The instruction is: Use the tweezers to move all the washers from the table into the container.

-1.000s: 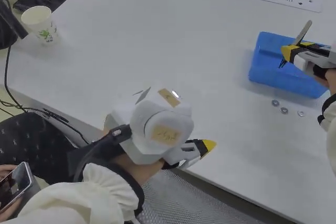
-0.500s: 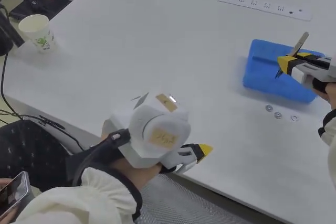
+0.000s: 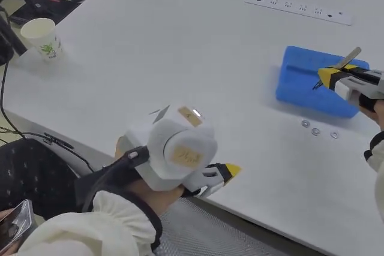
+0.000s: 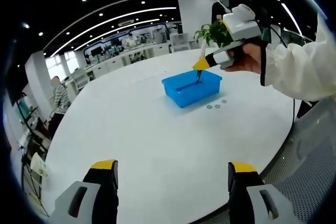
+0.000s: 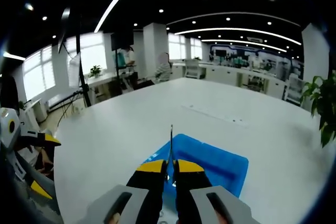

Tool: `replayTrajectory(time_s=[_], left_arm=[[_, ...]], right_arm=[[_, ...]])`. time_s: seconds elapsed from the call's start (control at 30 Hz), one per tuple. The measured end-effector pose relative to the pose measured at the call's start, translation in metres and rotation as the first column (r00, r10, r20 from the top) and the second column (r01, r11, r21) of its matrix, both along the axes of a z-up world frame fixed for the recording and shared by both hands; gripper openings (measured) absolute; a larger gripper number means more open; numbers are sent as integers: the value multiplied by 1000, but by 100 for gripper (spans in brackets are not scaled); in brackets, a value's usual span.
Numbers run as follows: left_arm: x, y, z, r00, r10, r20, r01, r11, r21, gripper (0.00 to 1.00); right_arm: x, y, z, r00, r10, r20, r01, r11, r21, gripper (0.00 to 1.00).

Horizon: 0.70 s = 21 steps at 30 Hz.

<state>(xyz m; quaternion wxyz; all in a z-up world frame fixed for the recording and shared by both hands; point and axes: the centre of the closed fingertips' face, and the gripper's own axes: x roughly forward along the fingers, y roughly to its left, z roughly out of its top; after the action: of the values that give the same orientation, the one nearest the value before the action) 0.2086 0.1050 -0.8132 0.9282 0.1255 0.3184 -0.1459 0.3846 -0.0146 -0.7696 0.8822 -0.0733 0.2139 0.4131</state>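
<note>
- The right gripper (image 5: 170,167) fingers were clenched on the tweezers (image 5: 171,139) over the blue container (image 3: 300,82).
- The left gripper (image 4: 173,166) fingers were spread wide, empty.
- Three washers (image 3: 315,130) were seen on the counter (image 3: 180,40) just beside the container.

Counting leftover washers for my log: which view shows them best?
Head view: three washers lie apart and distinct on the table beside the container. The left gripper view has them as small far dots. The right gripper view looks into the container.
</note>
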Motion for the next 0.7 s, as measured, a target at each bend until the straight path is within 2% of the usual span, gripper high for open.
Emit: replayTrajectory(time_s=[0.13, 0.3, 0.47, 0.7], left_arm=[[0, 0, 0, 1000, -2, -2, 2, 1000, 4, 88], [-1, -2, 0, 1000, -11, -3, 11, 1000, 0, 88], [-1, -7, 1, 1000, -29, 2, 29, 999, -14, 90], [0, -6, 1, 1000, -24, 5, 24, 1000, -18, 90]], right_arm=[[-9, -3, 5, 1000, 5, 2, -5, 1000, 15, 4], [-20, -7, 2, 1000, 11, -7, -11, 1000, 18, 4], [-27, -13, -10, 1000, 24, -16, -24, 1000, -14, 4], [-35, -15, -30, 998, 27, -62, -28, 999, -25, 4]])
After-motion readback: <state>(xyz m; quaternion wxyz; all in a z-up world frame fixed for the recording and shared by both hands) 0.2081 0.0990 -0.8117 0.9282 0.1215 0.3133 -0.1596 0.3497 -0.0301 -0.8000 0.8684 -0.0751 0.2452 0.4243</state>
